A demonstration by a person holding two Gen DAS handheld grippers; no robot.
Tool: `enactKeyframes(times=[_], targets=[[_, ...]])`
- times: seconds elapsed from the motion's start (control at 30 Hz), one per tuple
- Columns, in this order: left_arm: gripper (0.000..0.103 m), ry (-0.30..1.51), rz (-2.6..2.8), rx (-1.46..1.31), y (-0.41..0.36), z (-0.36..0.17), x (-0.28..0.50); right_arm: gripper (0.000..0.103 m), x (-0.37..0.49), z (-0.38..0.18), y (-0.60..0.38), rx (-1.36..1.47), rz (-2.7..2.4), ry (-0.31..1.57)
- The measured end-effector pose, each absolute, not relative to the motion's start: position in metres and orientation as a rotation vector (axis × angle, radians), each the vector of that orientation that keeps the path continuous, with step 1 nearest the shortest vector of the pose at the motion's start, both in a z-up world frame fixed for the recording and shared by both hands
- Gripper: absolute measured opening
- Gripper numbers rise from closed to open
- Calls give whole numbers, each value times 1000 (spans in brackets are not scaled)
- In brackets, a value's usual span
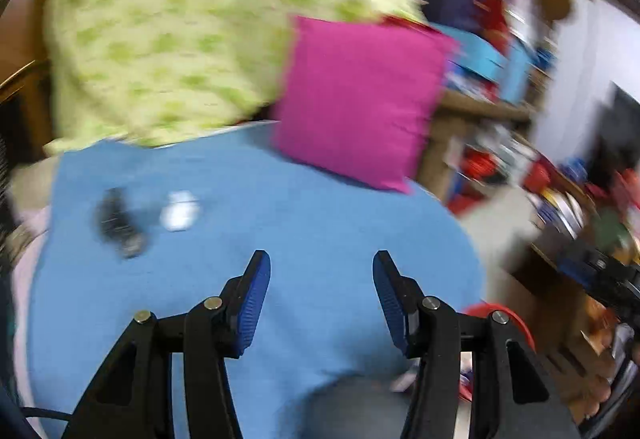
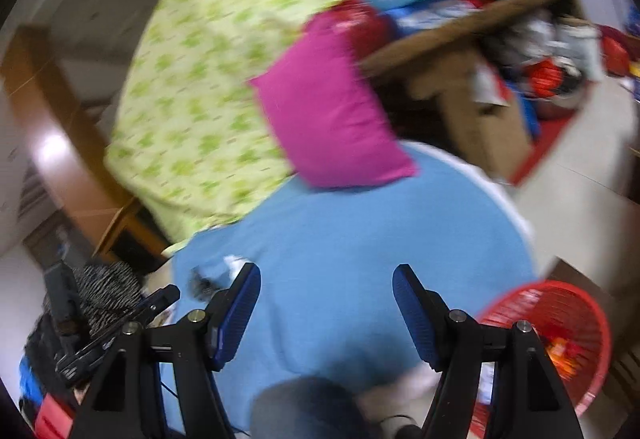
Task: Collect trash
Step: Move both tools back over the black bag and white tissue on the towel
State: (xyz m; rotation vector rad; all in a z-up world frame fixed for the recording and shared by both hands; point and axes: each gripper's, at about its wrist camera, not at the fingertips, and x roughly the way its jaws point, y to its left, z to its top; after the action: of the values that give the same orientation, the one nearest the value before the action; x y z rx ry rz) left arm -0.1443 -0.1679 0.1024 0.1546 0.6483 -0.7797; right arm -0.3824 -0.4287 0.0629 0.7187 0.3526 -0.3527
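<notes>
Trash, a blurred white scrap (image 1: 179, 210) and dark lump (image 1: 117, 221), lies on the blue bedsheet (image 1: 304, 223); left gripper (image 1: 321, 293) and right gripper (image 2: 326, 305) gape empty.

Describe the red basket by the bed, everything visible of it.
The red basket is round with an open lattice wall, plastic by the look of it. In the right wrist view it appears tilted, its mouth facing the camera, on the pale floor beside the blue bedsheet. Orange and red items lie inside, too blurred to identify. The right tool's arm hides part of its rim. Neither tool touches it.
</notes>
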Motion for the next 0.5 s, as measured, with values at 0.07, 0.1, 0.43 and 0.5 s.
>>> enactKeyframes(times=[0.07, 0.1, 0.43, 0.5], targets=[[54, 651, -706, 109, -136, 105, -121, 72, -349, 72, -410, 687, -285, 353], [54, 648, -653, 91, -118, 105, -109, 72, -331, 75, -401, 673, -254, 351], [54, 698, -351, -55, -4, 98, -2, 72, -143, 80, -333, 595, 19, 456], [54, 730, -329, -69, 0, 95, 23, 72, -106, 81, -321, 591, 53, 474]])
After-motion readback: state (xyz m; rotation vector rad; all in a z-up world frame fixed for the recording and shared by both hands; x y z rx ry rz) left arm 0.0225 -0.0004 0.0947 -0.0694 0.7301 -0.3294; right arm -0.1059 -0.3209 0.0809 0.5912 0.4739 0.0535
